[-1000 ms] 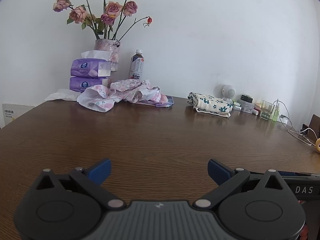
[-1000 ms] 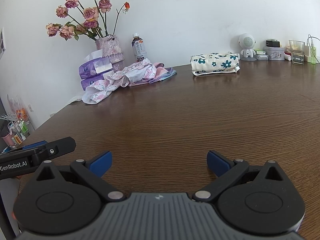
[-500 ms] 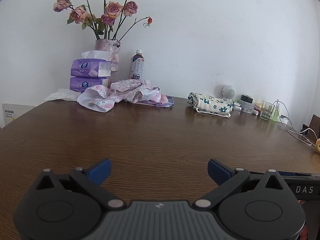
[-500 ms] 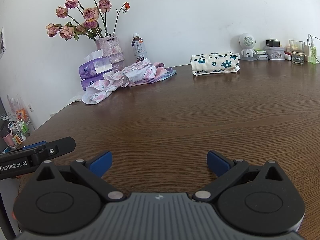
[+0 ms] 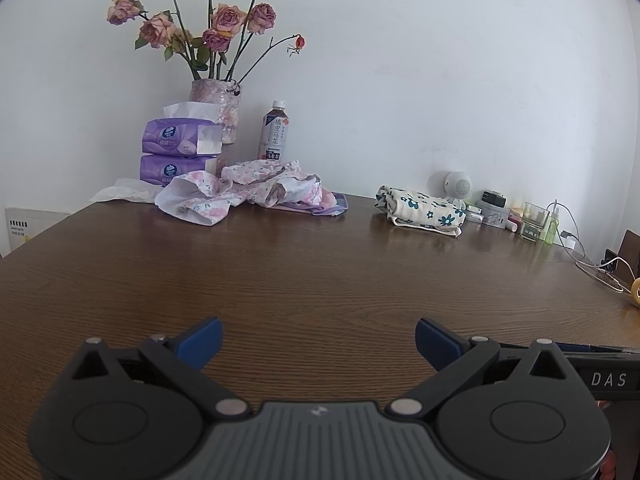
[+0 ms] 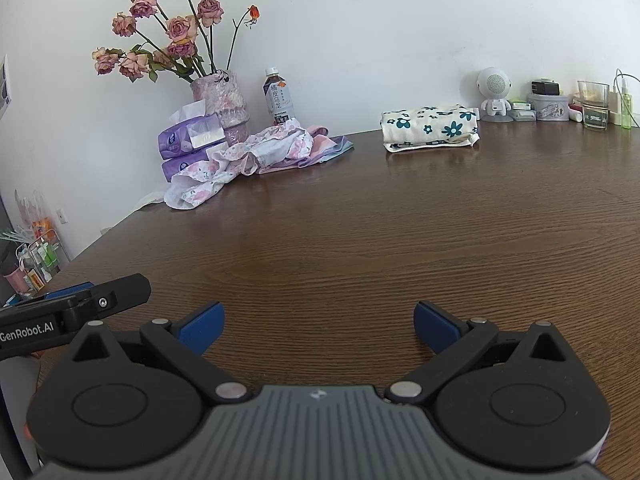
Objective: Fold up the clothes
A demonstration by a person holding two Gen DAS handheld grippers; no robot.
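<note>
Nothing has changed across the second. Neither the left tongs nor the right tongs have shifted over the bench. The crumpled floral clothes far ahead of them lie exactly as before.

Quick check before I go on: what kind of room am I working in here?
Most likely a home room, at a wooden table pushed against a white wall. A vase of dried roses, stacked tissue packs and a heap of floral clothes suggest it.

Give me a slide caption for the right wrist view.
Open right gripper over a brown wooden table, facing a crumpled pink floral garment and a folded white blue-flowered cloth.
</note>
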